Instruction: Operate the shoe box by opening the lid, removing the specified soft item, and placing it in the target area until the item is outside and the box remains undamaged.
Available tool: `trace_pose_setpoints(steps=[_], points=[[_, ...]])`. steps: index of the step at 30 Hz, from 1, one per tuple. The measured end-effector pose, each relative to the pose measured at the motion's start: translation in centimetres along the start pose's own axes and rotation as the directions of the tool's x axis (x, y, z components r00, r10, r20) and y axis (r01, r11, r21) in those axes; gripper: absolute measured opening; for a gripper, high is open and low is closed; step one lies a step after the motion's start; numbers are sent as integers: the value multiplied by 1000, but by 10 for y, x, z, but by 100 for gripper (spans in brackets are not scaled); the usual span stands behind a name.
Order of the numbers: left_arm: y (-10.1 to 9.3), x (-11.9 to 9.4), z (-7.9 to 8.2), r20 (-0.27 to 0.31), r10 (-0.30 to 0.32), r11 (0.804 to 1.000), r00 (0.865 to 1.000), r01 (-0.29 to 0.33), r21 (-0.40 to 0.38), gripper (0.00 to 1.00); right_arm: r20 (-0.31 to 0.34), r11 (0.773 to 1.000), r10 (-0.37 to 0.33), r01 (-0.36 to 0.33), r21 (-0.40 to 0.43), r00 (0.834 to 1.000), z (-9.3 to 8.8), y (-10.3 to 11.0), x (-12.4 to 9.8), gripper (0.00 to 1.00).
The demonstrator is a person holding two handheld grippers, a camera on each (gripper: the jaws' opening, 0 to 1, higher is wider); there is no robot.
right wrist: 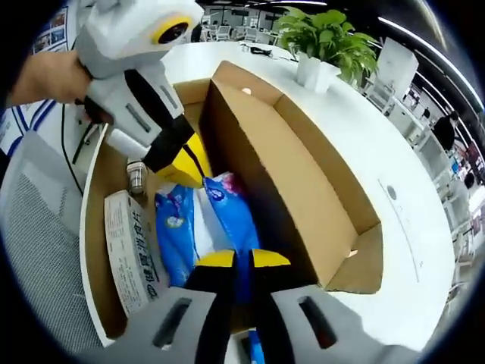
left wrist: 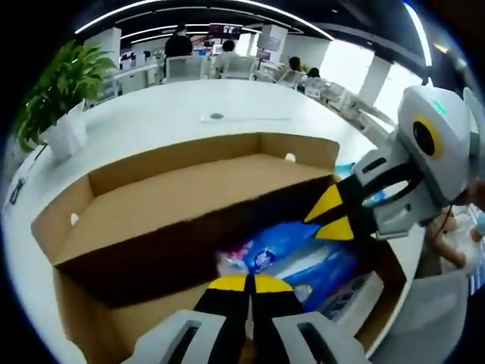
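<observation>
- Shoe box point(left wrist: 189, 205) sat on white desk point(left wrist: 174, 106), lid point(right wrist: 303, 163) already folded back and standing open, likely to leave the inside reachable.
- Left hand-held gripper point(left wrist: 248, 283): jaws nearly together at the box edge; grasp unclear.
- Right hand-held gripper point(right wrist: 236, 259) pinched the blue soft pack point(right wrist: 227, 208), apparently ready to lift it.
- Pack was glossy blue-and-white plastic, crumpled, lying inside the box beside a white carton point(right wrist: 129, 250) and small jar point(right wrist: 136, 178).

A potted plant point(left wrist: 64, 87) is being seen at ten o'clock on the white table point(left wrist: 174, 106); in the right gripper view it point(right wrist: 326, 42) is sitting at one o'clock. Office chairs point(left wrist: 212, 67) and seated people point(left wrist: 179, 42) are being shown at twelve o'clock, beyond the table.
</observation>
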State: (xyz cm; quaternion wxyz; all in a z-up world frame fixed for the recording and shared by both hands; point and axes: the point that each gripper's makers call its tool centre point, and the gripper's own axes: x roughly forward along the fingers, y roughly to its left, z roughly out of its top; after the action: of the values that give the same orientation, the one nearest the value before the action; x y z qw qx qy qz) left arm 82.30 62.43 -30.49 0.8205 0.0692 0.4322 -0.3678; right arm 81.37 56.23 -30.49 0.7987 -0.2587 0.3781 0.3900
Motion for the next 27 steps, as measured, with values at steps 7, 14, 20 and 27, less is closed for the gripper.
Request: trace_pose_setpoints(steps=[7, 14, 20, 27], points=[[-3, -7, 2, 7, -7, 1000, 1000, 7, 2, 0, 13, 1000, -7, 7, -4, 1000, 4, 0, -5, 0], [-3, -18, 8, 24, -3, 1000, 1000, 3, 12, 0, 29, 1000, -10, 10, -15, 1000, 12, 1, -12, 0], [-3, -27, 11, 33, -2, 1000, 999, 1, 19, 0, 41, 1000, -9, 11, -27, 999, 20, 1, -19, 0], [-4, -37, 17, 42, 4, 999, 999, -6, 34, 0, 52, 999, -12, 14, -47, 999, 30, 1, -28, 0]])
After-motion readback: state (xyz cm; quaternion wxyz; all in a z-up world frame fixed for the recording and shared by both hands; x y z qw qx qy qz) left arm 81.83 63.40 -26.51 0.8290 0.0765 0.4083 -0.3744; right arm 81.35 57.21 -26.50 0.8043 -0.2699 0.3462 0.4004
